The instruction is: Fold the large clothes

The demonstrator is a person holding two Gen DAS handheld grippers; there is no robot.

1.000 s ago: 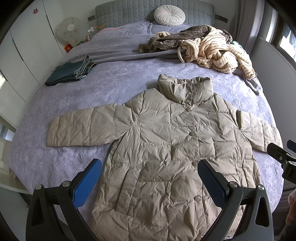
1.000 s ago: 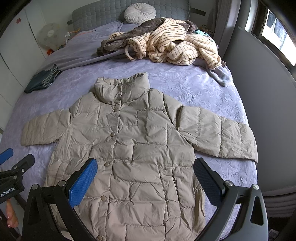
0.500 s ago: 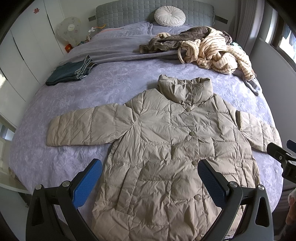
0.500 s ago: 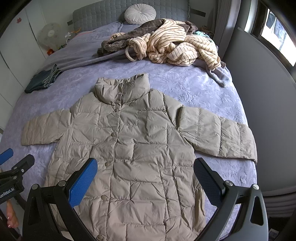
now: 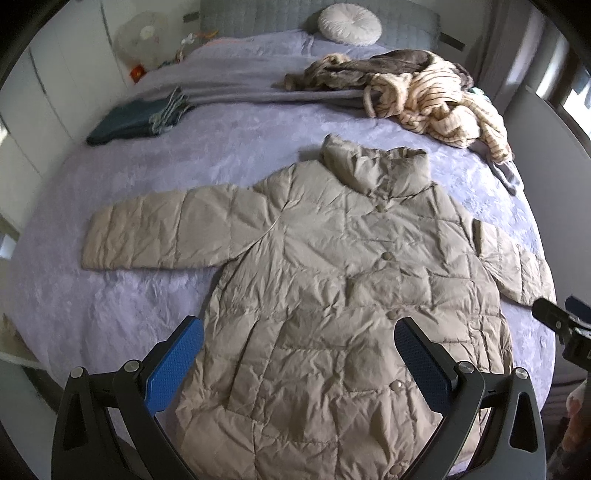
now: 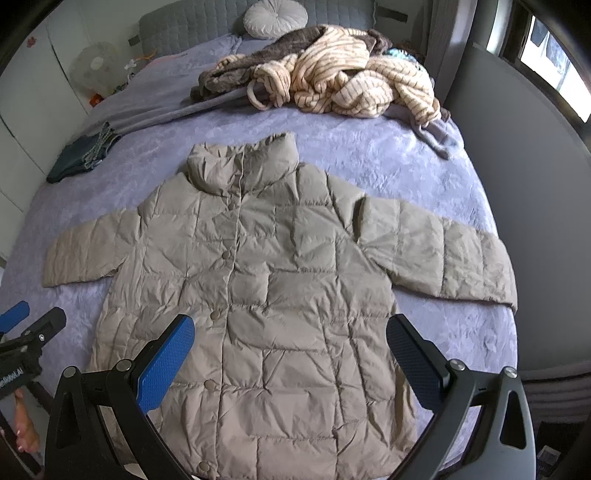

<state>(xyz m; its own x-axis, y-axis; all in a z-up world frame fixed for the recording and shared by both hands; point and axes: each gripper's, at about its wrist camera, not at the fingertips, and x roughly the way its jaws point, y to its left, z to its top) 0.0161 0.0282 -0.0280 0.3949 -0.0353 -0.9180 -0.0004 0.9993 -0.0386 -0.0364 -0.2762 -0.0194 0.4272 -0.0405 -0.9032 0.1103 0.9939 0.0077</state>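
Note:
A beige quilted puffer coat point(image 5: 332, 288) point(image 6: 273, 280) lies flat and buttoned on the purple bed, collar toward the headboard, both sleeves spread out sideways. My left gripper point(image 5: 299, 354) hovers open above the coat's lower half, nothing between its blue pads. My right gripper point(image 6: 291, 354) is likewise open over the lower half, holding nothing. Each gripper's tip shows at the edge of the other's view: the right gripper's tip point(image 5: 565, 321), the left gripper's tip point(image 6: 29, 325).
A heap of striped cream and brown clothes point(image 5: 417, 92) point(image 6: 332, 77) lies near the headboard. A folded dark teal garment point(image 5: 136, 122) point(image 6: 81, 155) sits at the far left. A round white cushion point(image 5: 349, 20), a fan point(image 6: 94, 66), and a grey wall point(image 6: 524, 206) on the right.
Both views have shifted slightly forward and down toward the coat. The coat and the other clothes have not moved; both grippers stay open.

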